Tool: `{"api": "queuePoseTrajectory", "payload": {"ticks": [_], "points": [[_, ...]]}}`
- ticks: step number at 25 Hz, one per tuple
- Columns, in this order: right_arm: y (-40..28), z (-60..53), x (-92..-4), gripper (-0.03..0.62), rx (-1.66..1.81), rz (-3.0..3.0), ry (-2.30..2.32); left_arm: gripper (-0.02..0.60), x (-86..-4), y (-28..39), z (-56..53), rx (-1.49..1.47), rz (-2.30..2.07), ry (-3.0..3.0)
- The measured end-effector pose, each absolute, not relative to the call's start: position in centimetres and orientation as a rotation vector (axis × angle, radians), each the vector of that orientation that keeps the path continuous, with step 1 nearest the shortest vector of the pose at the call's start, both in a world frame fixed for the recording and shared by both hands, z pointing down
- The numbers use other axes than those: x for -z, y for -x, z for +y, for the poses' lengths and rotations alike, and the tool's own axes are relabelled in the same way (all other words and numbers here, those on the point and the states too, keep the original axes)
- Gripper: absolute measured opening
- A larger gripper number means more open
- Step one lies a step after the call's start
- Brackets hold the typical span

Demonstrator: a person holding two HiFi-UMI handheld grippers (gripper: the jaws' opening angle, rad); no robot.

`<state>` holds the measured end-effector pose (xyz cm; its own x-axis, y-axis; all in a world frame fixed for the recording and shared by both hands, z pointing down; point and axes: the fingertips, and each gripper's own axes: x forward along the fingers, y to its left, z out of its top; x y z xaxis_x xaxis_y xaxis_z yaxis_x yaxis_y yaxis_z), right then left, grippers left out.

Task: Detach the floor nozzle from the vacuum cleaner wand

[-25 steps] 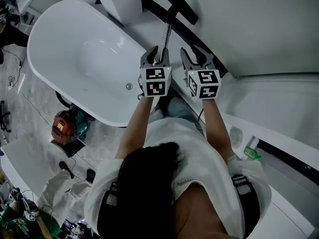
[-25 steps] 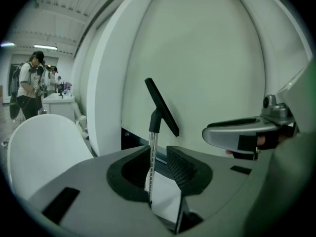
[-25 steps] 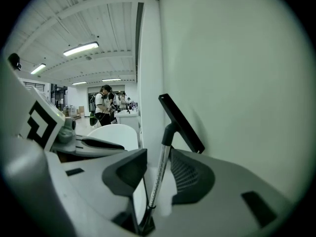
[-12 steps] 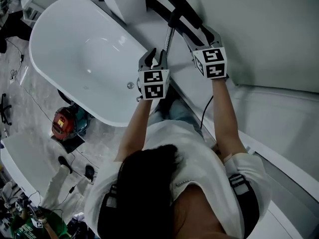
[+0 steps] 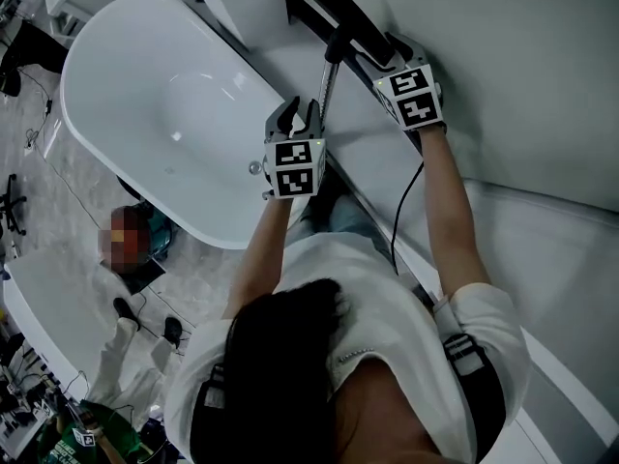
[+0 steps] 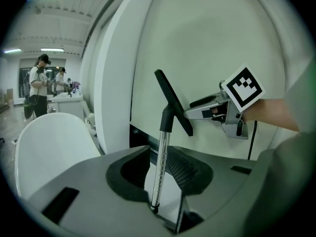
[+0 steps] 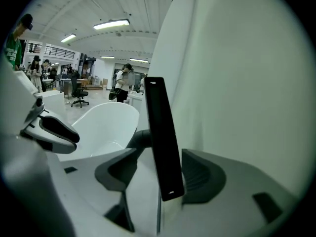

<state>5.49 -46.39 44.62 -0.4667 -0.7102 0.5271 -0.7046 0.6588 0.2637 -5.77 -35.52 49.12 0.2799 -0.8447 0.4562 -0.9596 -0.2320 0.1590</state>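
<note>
The left gripper (image 5: 302,114), at the centre of the head view, grips the chrome wand (image 5: 327,80) between narrow jaws, near the wand's lower end. The wand runs up the frame into the black floor nozzle (image 5: 350,19), still joined to it and lying slantwise at the top centre beside a white wall (image 5: 503,56). The right gripper (image 5: 379,58), upper right of the left one, has just been opening its jaws. They stand wide on either side of the nozzle's bar without pressing it. A white bathtub (image 5: 126,85) fills the upper left.
</note>
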Motion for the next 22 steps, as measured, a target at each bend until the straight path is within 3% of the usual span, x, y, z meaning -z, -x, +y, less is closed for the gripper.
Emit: {"api": "queuePoseTrajectory", "payload": {"ticks": [22], "points": [[-2.6,-52.7,-48.7,0.278,0.074,-2.185,-0.806,0.098,-50.1,6.7,-39.8,-0.381,-1.626,-2.091]]}}
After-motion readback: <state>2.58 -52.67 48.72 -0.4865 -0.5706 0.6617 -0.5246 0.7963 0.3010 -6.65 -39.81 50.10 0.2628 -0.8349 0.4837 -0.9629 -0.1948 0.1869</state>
